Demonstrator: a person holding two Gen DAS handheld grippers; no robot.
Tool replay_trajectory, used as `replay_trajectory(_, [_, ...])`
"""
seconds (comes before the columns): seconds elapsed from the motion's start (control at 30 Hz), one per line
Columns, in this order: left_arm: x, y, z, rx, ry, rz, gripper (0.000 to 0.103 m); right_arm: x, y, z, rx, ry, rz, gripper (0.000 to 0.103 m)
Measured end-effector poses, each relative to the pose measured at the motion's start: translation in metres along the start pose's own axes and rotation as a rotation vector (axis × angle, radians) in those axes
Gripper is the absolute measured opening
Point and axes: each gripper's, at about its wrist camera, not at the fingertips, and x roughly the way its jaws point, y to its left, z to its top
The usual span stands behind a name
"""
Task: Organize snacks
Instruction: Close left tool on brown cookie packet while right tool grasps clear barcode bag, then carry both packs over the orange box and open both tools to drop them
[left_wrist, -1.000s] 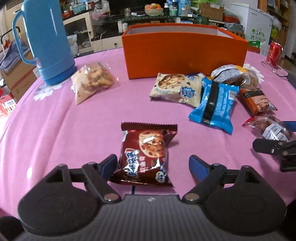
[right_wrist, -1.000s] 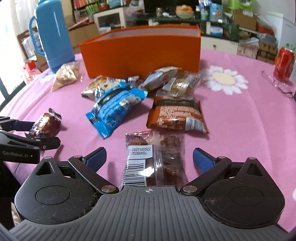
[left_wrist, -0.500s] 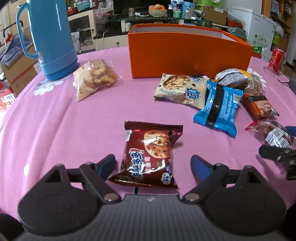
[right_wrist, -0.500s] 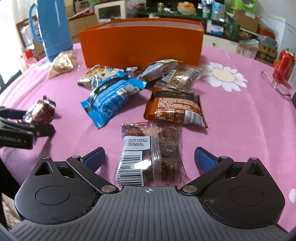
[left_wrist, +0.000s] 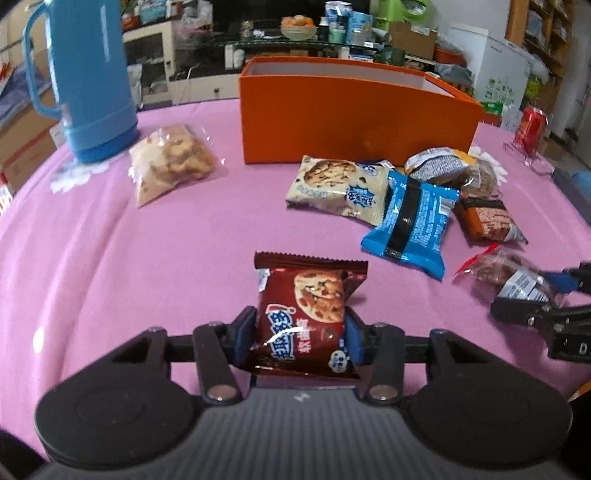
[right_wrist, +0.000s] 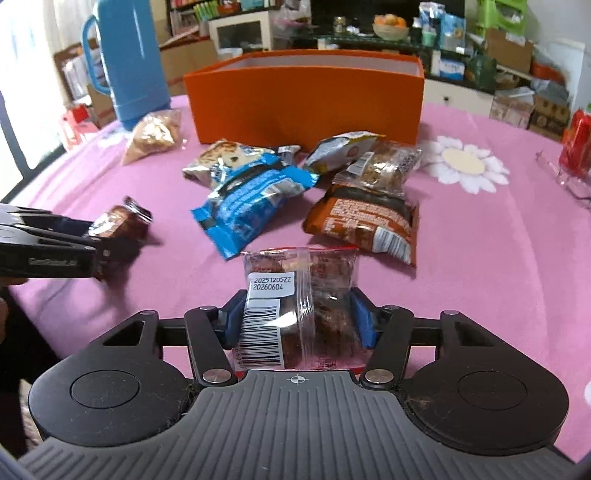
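The left gripper (left_wrist: 300, 334) has just closed its jaws on the brown cookie packet (left_wrist: 306, 319), which sits on the pink surface (left_wrist: 147, 266) in front of the orange box (left_wrist: 354, 118). The right gripper (right_wrist: 297, 319) has just closed its jaws on the clear snack bag (right_wrist: 295, 306), also in front of that box, nearer than the blue packet (right_wrist: 251, 206).

Left tongs (left_wrist: 300, 334) and right tongs (right_wrist: 298, 319) are showing matte black linkage arms, blue finger pads (right_wrist: 361, 320), silver pivot screws (left_wrist: 381, 391), ribbed grey housings, and round black covers.
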Motion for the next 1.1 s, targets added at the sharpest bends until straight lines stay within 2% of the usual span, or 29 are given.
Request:
replay_trajectory(0.1, [-0.011,0.006,0.002,-0.050,-0.012,-0.043,0.047,-0.010,0.001,-0.001,0.021,-0.022,0.060,0.038])
replay_trajectory(0.23, [-0.027,0.009,0.012,-0.059,-0.060,-0.043,0.047,-0.025,0.002,0.002,0.039,-0.093,0.076,0.038])
replay_trajectory(0.4, [-0.028,0.018,0.026,-0.079,-0.034,-0.066,0.047,-0.027,-0.006,0.011,0.102,-0.106,0.109,0.038])
replay_trajectory(0.53, [-0.027,0.025,0.058,-0.078,-0.062,-0.067,0.047,-0.035,-0.017,0.037,0.133,-0.151,0.157,0.038])
replay_trajectory(0.63, [-0.023,0.024,0.100,-0.070,-0.118,-0.074,0.047,-0.032,-0.027,0.077,0.119,-0.205,0.164,0.038])
replay_trajectory(0.77, [0.000,0.015,0.159,-0.041,-0.185,-0.070,0.047,-0.012,-0.046,0.144,0.099,-0.302,0.126,0.038])
replay_trajectory(0.87, [0.031,0.006,0.200,-0.042,-0.200,-0.098,0.047,0.020,-0.061,0.190,0.104,-0.341,0.082,0.038])
replay_trajectory(1.0, [0.084,-0.006,0.236,-0.038,-0.181,-0.104,0.047,0.076,-0.076,0.226,0.097,-0.319,0.033,0.038])
replay_trajectory(1.1, [0.122,-0.012,0.248,-0.039,-0.140,-0.108,0.047,0.111,-0.080,0.235,0.075,-0.287,0.011,0.038])
